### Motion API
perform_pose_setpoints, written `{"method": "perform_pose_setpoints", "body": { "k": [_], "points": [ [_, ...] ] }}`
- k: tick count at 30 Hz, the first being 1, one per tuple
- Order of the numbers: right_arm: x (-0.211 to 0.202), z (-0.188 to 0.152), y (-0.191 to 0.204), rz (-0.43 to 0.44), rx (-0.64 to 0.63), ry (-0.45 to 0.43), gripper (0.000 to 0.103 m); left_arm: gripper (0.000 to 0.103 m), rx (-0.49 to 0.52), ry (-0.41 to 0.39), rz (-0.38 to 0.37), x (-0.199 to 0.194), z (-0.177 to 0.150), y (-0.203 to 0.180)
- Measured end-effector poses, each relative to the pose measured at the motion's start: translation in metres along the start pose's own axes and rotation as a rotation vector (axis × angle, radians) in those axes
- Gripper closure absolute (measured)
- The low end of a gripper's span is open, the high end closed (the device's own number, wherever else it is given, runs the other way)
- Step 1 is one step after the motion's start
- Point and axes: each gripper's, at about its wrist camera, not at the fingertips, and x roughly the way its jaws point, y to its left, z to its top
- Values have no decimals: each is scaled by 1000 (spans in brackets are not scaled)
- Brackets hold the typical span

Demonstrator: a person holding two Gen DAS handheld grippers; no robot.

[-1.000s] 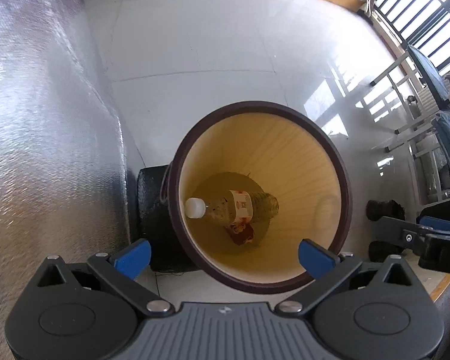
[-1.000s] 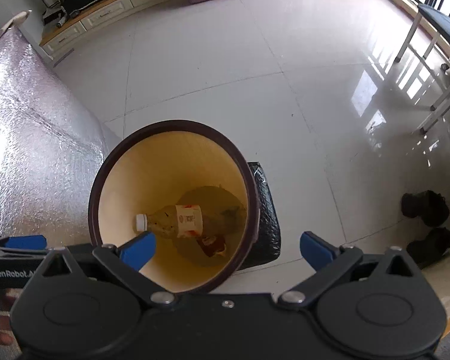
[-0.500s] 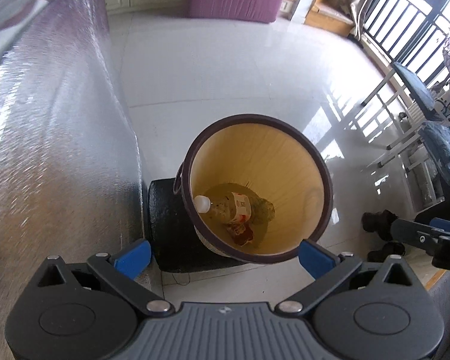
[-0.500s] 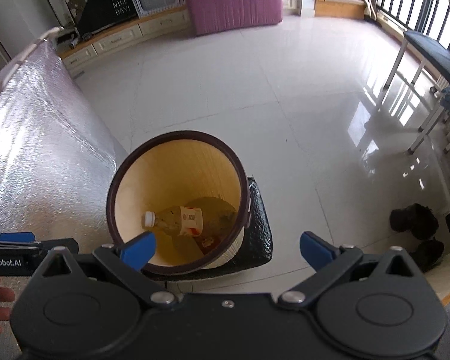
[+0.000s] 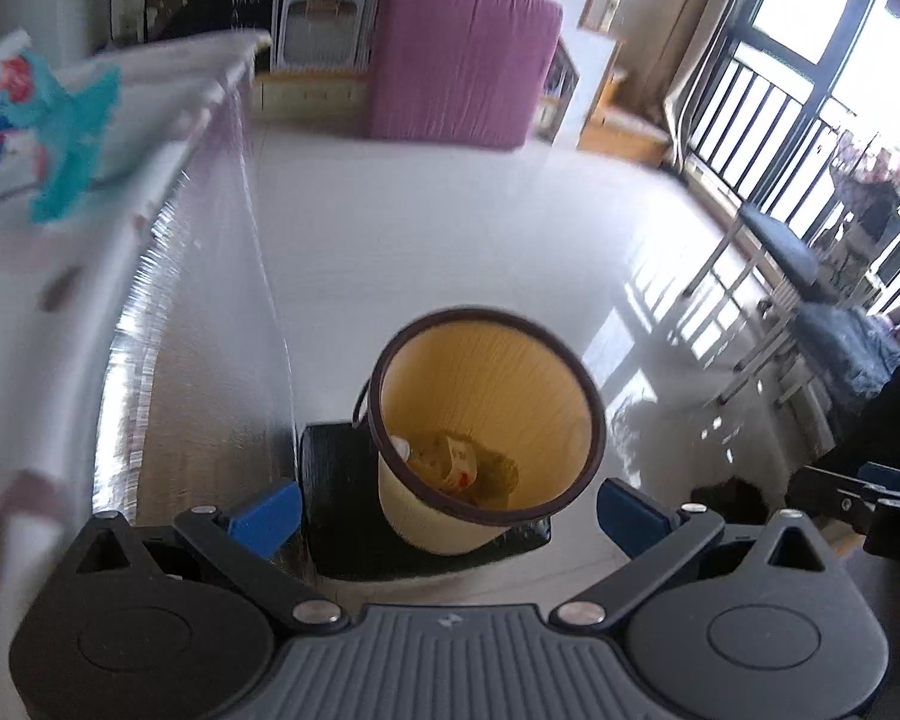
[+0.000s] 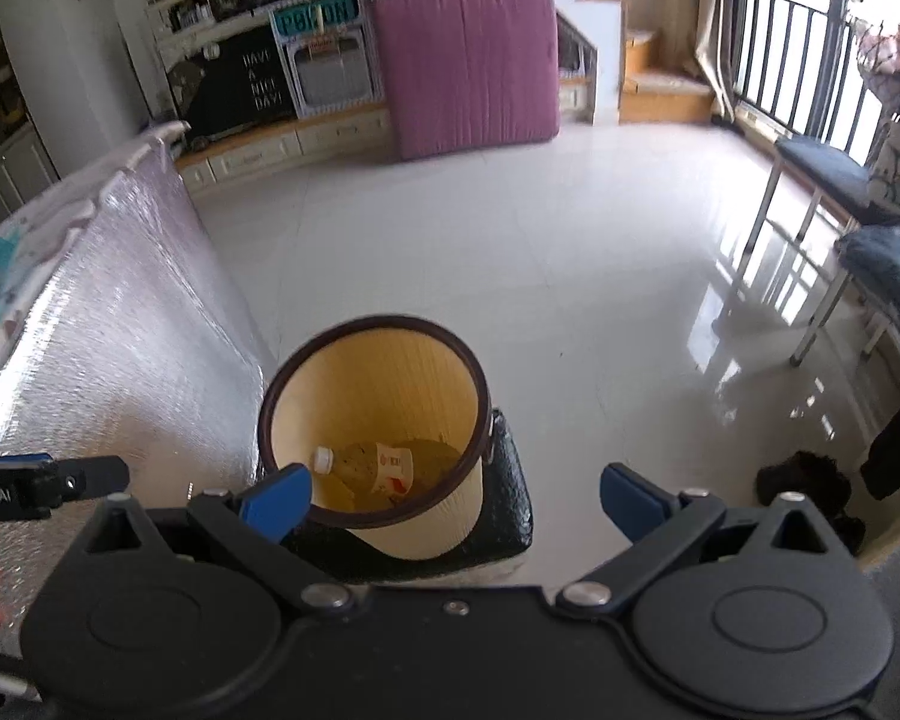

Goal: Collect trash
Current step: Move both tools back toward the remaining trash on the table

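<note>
Change since earlier frame: both grippers have risen and drawn back from the bin; more of the room and the desk top shows.
Left gripper [image 5: 447, 501]: fingers spread wide, holding nothing.
Right gripper [image 6: 455, 491]: fingers spread wide, empty.
Bin [image 6: 390, 534]: yellow, dark-rimmed, on the floor beside the foil-clad desk [image 6: 120, 324], against a black block [image 6: 513, 510].
Trash: bottle [image 6: 372, 468] with white cap lying in the bin bottom; label print unreadable.
Writing: "PBKDN" sign [image 6: 317, 13]; blackboard [image 6: 258, 87] reads "HAVE A NICE DAY!".
</note>
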Motion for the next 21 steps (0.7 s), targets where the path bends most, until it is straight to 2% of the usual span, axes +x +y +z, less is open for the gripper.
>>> {"method": "perform_pose_setpoints", "body": {
  "k": [9,15,21],
  "points": [
    [-65,-13,11,20,-2,-144,0,0,34,-148,25,-73,-23,0],
    [-88,-12,26,70,-42,-215,0,0,31,-238,31,-114,-31,8],
    [-95,-7,49,148,-56,-262,0,0,14,-314,71,-143,-28,33]
  ]
}}
